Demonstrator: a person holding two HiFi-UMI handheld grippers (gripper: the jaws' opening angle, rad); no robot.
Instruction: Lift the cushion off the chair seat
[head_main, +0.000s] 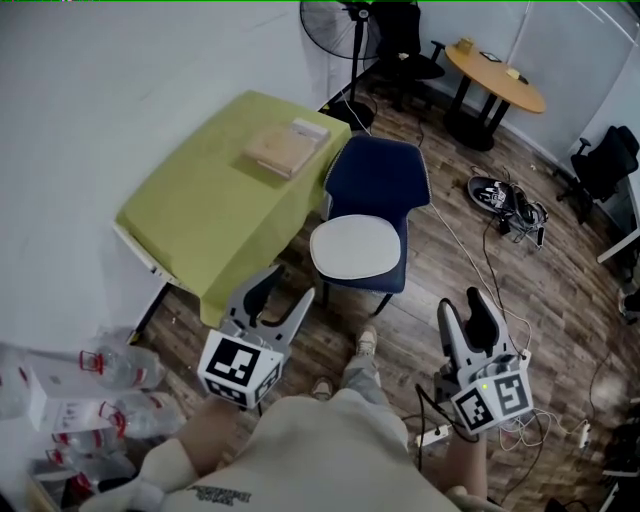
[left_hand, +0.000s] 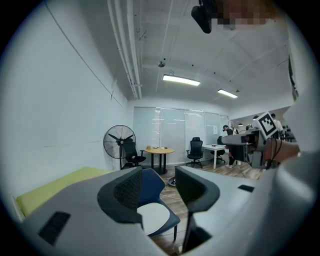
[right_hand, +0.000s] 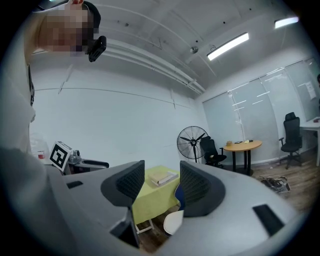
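Note:
A round white cushion (head_main: 357, 248) lies on the seat of a dark blue chair (head_main: 383, 178) that stands beside the green table. Through the left gripper view the cushion (left_hand: 153, 218) shows between the jaws, still some way off, and a slice of it (right_hand: 173, 222) appears low in the right gripper view. My left gripper (head_main: 282, 293) hangs open just short of the chair's front left, nothing between its fingers. Off the chair's front right, my right gripper (head_main: 468, 309) is open and empty too. Both point toward the chair.
A table under a yellow-green cloth (head_main: 215, 195) with a book (head_main: 283, 148) stands left of the chair. Water bottles (head_main: 120, 370) lie on the floor at lower left. Cables and shoes (head_main: 508, 200) litter the wooden floor to the right; a fan (head_main: 335, 25) and a round table (head_main: 495, 75) stand behind.

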